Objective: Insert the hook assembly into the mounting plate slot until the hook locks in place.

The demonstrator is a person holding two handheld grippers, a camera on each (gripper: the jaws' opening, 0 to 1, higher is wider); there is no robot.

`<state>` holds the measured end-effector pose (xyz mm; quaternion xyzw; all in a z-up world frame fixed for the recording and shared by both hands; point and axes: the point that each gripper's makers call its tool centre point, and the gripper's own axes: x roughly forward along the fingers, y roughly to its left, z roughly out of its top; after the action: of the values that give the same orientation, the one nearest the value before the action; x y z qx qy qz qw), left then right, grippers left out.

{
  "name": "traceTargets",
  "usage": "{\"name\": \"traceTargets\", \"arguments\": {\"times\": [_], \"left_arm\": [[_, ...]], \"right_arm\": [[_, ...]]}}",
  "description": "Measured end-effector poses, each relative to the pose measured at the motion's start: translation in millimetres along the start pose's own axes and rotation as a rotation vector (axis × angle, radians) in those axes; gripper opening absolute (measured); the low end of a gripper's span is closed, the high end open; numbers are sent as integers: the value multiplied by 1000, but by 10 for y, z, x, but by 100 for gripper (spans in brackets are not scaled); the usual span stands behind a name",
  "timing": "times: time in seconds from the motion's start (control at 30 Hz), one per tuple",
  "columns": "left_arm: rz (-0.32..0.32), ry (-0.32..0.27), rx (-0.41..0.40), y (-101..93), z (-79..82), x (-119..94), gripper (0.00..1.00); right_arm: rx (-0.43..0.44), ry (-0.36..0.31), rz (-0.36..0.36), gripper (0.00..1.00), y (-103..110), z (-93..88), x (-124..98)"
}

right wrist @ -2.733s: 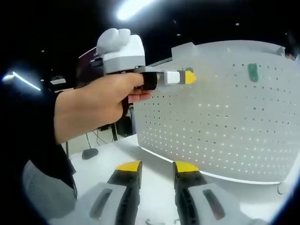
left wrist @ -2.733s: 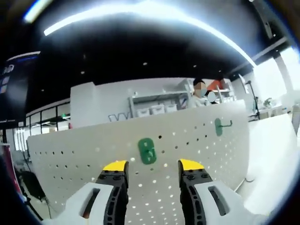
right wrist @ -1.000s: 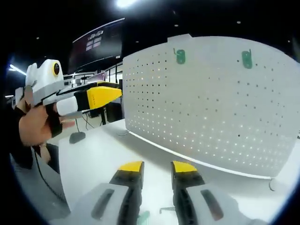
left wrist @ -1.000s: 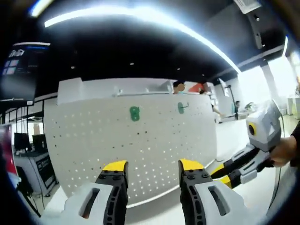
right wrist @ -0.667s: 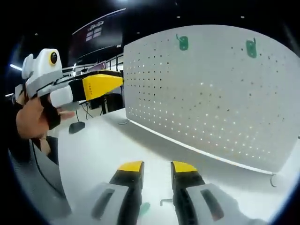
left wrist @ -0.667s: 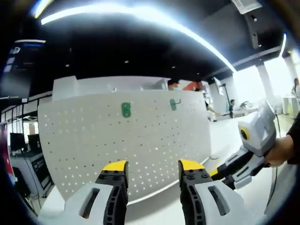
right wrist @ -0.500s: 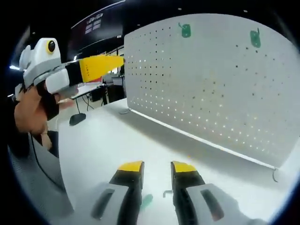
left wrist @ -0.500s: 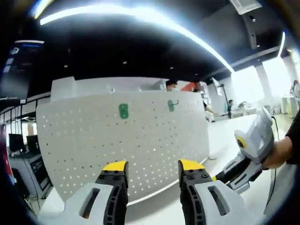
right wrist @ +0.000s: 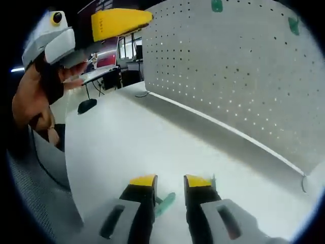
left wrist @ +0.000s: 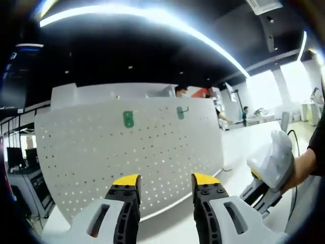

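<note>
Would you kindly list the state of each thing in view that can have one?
Left tongs: open, empty, held up facing the pegboard.
Right tongs: open, empty, low over the table above the green piece.
Pegboard: upright on the table.
Left green plate: mounted on the pegboard, no hook in it.
Right green plate: mounted, with a hook in it.
Green piece: lying flat on the table, ungripped.

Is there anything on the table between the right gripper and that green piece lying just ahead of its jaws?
Nothing visible. The green piece lies on bare white table right at the tips of the right gripper, whose jaws stand open. The left gripper is held well above.
</note>
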<state>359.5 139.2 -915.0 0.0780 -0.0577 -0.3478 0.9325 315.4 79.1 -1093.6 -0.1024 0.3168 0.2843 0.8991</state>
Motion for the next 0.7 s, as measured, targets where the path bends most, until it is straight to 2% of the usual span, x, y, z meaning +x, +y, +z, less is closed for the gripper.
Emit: {"name": "traceTargets", "arguments": {"times": [0.43,0.7], "left_arm": [[-9,10,-7,10,-40,10,38],[-27,17,-4,-39,-65,21,36]], "right_arm": [[15,115,1,16,6,-252,53],[3,134,-6,13,-16,-300,67]]}}
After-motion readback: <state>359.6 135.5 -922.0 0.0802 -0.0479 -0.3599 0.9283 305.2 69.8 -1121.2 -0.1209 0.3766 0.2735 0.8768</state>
